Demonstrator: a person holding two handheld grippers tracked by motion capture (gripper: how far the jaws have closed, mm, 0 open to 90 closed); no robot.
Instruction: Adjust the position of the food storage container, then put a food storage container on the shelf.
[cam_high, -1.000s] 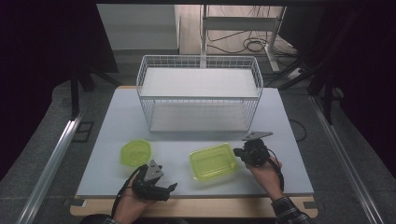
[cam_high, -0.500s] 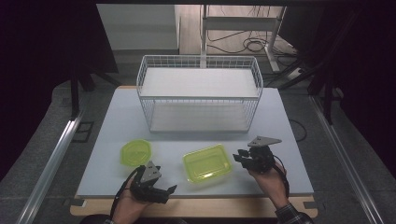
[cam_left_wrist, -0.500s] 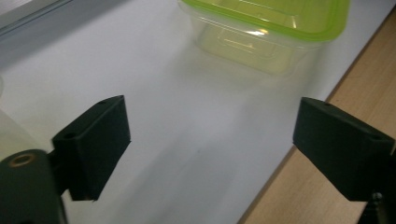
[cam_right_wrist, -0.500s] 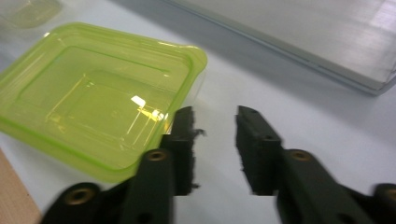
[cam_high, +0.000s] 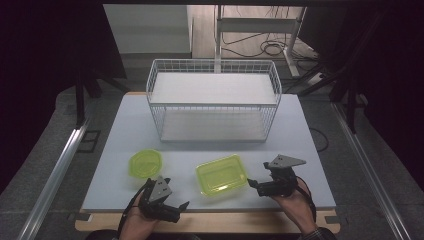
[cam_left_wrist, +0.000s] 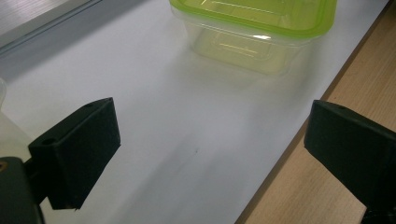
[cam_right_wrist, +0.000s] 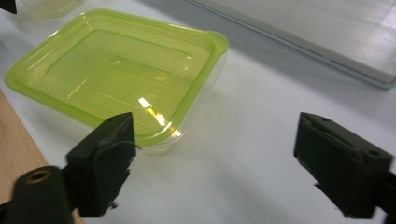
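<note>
Right gripper (cam_high: 256, 184) fingers just opened, box (cam_high: 221, 174) released near front edge | left gripper (cam_high: 177, 206) fingers apart, empty | placement complete.

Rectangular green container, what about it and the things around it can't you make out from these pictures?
- Rectangular green container: in the left gripper view the top edge cuts off its far part; the right hand-held gripper view has one black jaw covering its near corner.
- Whether it holds anything small: glare on the plastic, cannot tell.
- Hexagonal green container: cut off by the top edge in the right gripper view.
- Wire basket: its mesh is too fine in the high view.
</note>
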